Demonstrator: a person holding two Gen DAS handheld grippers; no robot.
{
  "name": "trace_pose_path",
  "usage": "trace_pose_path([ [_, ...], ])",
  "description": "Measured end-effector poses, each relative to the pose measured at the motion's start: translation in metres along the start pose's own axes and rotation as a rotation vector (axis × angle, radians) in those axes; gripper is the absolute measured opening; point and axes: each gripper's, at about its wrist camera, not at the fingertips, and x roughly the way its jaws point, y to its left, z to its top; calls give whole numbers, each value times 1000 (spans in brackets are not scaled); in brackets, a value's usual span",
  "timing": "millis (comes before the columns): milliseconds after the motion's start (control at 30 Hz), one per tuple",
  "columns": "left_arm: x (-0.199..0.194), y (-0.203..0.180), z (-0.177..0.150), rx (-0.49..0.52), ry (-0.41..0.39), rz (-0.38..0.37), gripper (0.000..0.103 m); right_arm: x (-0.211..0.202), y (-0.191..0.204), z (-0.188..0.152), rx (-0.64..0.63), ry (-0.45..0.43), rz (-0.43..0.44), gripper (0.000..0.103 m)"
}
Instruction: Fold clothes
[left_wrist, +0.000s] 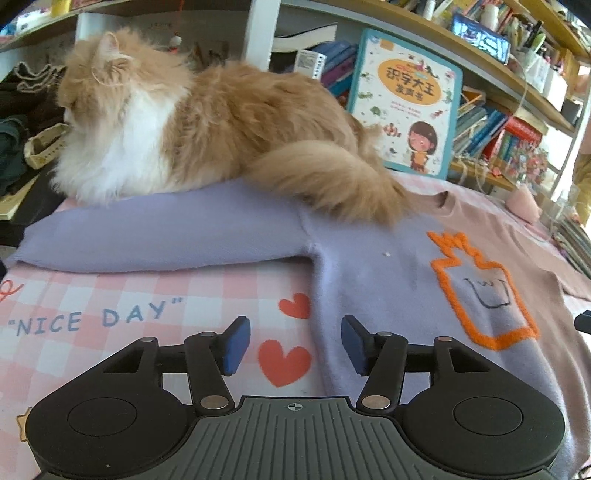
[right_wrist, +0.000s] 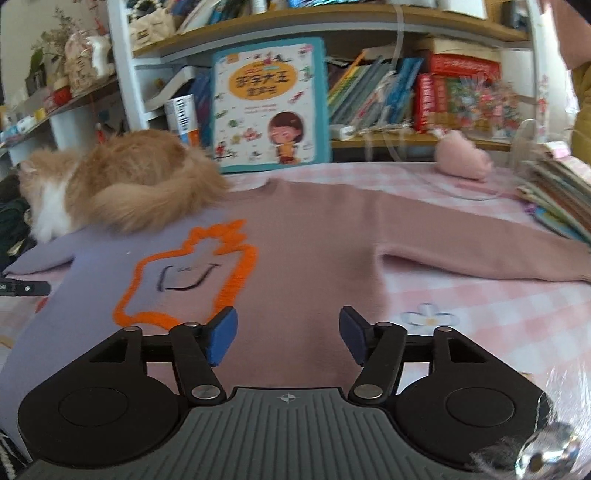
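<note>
A sweater (left_wrist: 369, 280), lilac on one half and dusty pink on the other (right_wrist: 314, 251), lies flat and face up with an orange outlined figure (right_wrist: 192, 273) on its chest. Its lilac sleeve (left_wrist: 147, 236) stretches left and its pink sleeve (right_wrist: 480, 254) stretches right. A fluffy orange-and-white cat (left_wrist: 207, 122) lies on the lilac shoulder, its tail across the fabric. My left gripper (left_wrist: 293, 345) stands open over the sweater's lower left edge, nothing between its blue pads. My right gripper (right_wrist: 288, 338) stands open over the lower pink part, also with nothing between its pads.
The sweater rests on a pink checked cloth (left_wrist: 110, 306) printed with hearts. A children's book (right_wrist: 269, 103) leans on crowded shelves behind. A pink plush (right_wrist: 463, 158) and a stack of books (right_wrist: 561, 195) sit at the right. Dark clutter (left_wrist: 14, 147) lies left of the cat.
</note>
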Motion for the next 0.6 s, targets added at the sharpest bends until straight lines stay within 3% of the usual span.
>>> trace_pose_path([
  [67, 0, 0, 0, 0, -3, 11, 66, 7, 10, 0, -33, 5, 8, 68],
  [233, -1, 1, 0, 21, -12, 51, 74, 18, 24, 1, -89, 7, 6, 74],
  [600, -7, 16, 1, 12, -38, 131, 75, 39, 44, -3, -172, 30, 7, 77],
])
